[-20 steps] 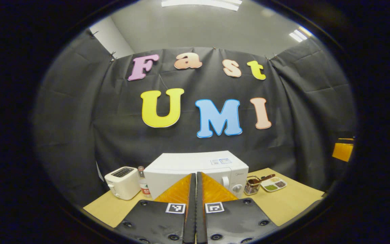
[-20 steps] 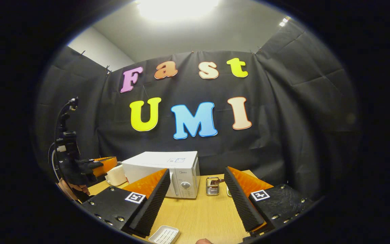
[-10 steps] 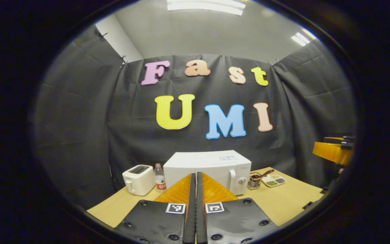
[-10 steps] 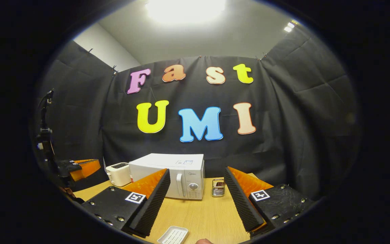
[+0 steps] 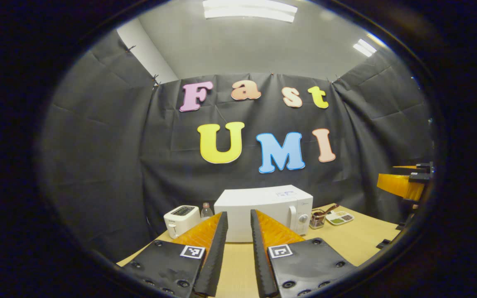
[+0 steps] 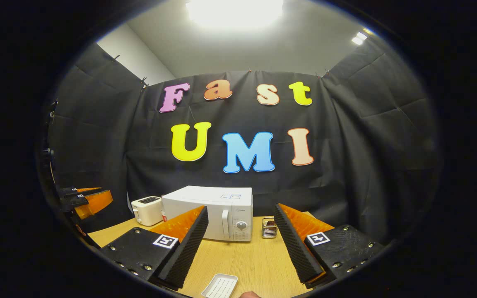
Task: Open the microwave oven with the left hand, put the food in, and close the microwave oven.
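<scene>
Door shut on the microwave (image 5: 263, 209) at lower centre of the surface (image 6: 246, 260), left tool (image 5: 237, 231) slightly spread and aimed at it, presumably to reach its handle, right tool (image 6: 240, 240) spread wide, empty, above a white tray (image 6: 220, 285).

The left claw (image 5: 237, 231) has parted — its fingers, pressed together before, now stand a little apart, with the desk (image 5: 238, 265) showing between them. The microwave (image 5: 263, 209) sits further right in the left gripper view. In the right gripper view the left claw (image 6: 83, 198) has slid toward the edge
</scene>
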`<state>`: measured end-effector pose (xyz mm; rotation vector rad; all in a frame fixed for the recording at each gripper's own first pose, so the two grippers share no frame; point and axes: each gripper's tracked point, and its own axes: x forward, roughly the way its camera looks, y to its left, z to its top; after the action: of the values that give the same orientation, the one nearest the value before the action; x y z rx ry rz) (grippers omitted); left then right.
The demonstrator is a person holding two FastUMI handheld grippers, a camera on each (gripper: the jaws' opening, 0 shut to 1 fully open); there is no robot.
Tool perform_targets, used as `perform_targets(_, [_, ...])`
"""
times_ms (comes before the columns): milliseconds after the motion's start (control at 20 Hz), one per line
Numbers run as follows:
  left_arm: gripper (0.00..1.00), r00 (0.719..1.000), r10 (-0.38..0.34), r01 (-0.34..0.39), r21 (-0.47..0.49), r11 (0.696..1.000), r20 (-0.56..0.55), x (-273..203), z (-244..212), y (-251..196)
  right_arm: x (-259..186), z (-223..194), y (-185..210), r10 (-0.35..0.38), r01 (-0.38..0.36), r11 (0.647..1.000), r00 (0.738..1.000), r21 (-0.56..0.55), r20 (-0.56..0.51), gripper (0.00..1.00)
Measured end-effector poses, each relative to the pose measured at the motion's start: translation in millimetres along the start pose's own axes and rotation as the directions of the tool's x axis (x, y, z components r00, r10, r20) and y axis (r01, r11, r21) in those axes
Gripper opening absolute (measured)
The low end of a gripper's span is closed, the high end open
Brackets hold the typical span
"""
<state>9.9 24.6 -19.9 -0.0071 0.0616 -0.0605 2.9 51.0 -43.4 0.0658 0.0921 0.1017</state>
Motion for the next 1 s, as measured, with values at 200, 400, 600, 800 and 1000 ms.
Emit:
perform_targets(200, [0.78, 1.000, -0.021, 0.021, -0.018, 1.000, -0.009, -5, -3, -3, -2, 5, 5, -0.006, 0.006, 1.000, 1.000, -0.008, 0.010, 0.97])
perform_targets(400, [0.88, 1.000, -0.001, 0.001, -0.011, 1.000, 0.017, -8, 2, 5, -4, 7, 7, -0.013, 0.013, 1.000, 1.000, -0.019, 0.017, 0.97])
perform_targets(600, [0.98, 0.999, 0.016, -0.016, -0.017, 1.000, 0.030, -9, 6, 13, -6, 9, 9, -0.018, 0.019, 1.000, 1.000, -0.017, 0.023, 0.97])
perform_targets(800, [1.00, 0.999, 0.023, -0.023, -0.018, 1.000, 0.034, -11, 6, 19, -6, 10, 12, -0.020, 0.021, 1.000, 0.999, -0.015, 0.025, 0.97])
perform_targets(1000, [1.00, 0.999, 0.021, -0.020, -0.014, 1.000, 0.036, -10, 7, 23, -6, 11, 14, -0.024, 0.024, 1.000, 0.999, -0.017, 0.027, 0.97])
